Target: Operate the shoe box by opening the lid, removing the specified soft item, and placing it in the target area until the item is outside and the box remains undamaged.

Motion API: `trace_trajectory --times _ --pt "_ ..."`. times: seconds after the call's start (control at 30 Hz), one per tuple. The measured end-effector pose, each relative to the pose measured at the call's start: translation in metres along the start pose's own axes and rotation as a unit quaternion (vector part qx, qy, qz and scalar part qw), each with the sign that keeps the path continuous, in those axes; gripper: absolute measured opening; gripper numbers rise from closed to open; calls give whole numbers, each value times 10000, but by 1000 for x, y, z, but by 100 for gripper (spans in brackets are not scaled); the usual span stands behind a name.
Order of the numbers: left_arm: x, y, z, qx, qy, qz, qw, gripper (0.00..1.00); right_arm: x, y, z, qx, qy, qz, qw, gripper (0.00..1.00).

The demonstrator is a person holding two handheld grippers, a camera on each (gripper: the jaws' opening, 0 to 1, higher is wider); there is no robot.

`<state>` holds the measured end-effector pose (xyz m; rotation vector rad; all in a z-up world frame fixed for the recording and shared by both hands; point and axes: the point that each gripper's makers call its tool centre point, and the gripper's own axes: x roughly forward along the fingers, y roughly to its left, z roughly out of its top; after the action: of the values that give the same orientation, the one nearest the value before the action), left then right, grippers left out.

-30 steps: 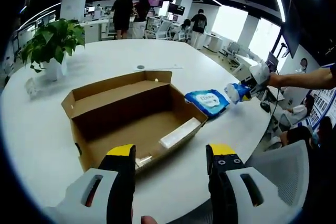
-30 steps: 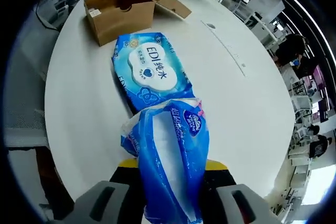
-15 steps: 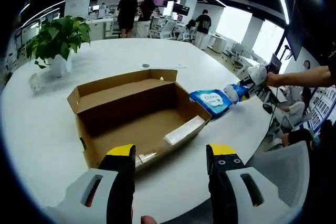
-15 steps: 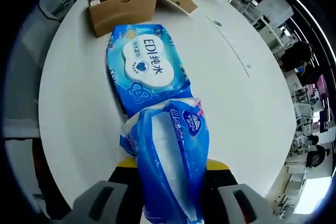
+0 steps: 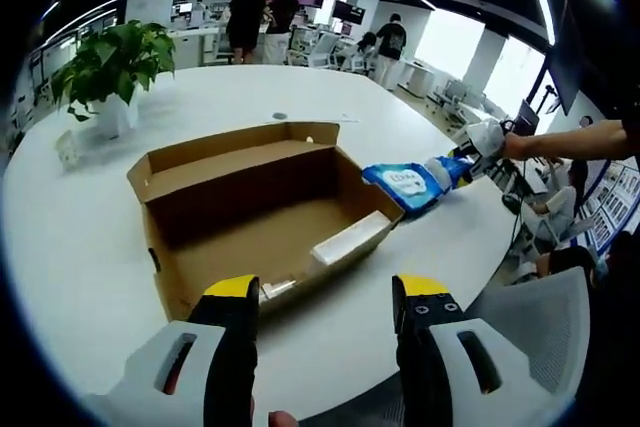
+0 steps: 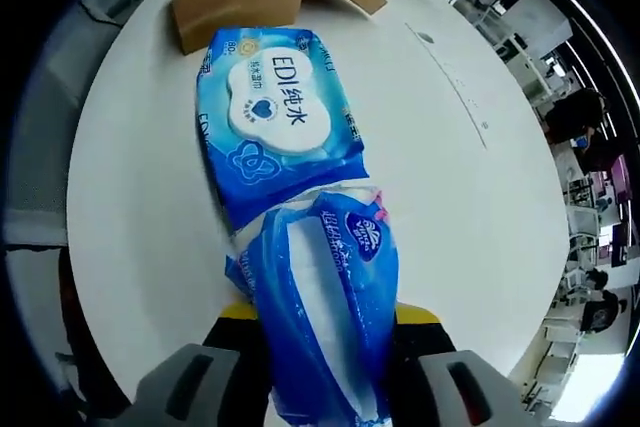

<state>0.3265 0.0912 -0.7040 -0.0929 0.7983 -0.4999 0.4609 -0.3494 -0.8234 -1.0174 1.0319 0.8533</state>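
Bare white table (image 5: 80,247) is lying open around the shoe box (image 5: 255,212) (lid folded back, interior reachable from above). The wet-wipes pack (image 6: 275,117) is lying just beside the box's end, narrowing that side, and a potted plant (image 5: 110,72) is standing well apart.

A potted green plant (image 5: 108,67) in a white pot stands near the far left edge of a large round white desk (image 5: 70,237), with a small clear object (image 5: 66,150) just beside it toward the desk's rim. A small round dark port (image 5: 279,116) sits in the desk's surface toward its far edge. Beyond the desk, several people (image 5: 243,19) stand among office workstations, while a grey mesh chair (image 5: 545,332) sits at the near right edge.
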Motion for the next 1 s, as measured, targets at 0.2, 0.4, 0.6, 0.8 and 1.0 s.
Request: trace_trajectory --times 0.2,0.4,0.6,0.8,1.0 --pt "1 -2 1 -11 -8 -7 10000 55 13 1 -5 -72 67 102 9999 43" --pt "2 -2 0 8 18 4 10000 55 16 3 -8 -95 99 189 9997 45" --pt "3 -4 0 -2 -10 -20 10000 55 17 0 -8 -133 54 193 9997 44" --pt "2 -6 -3 -13 -14 -38 10000 55 17 3 -7 -454 121 170 9988 42" --pt "-3 -5 -1 -7 -66 -46 10000 55 10 12 -5 -520 164 97 9985 43"
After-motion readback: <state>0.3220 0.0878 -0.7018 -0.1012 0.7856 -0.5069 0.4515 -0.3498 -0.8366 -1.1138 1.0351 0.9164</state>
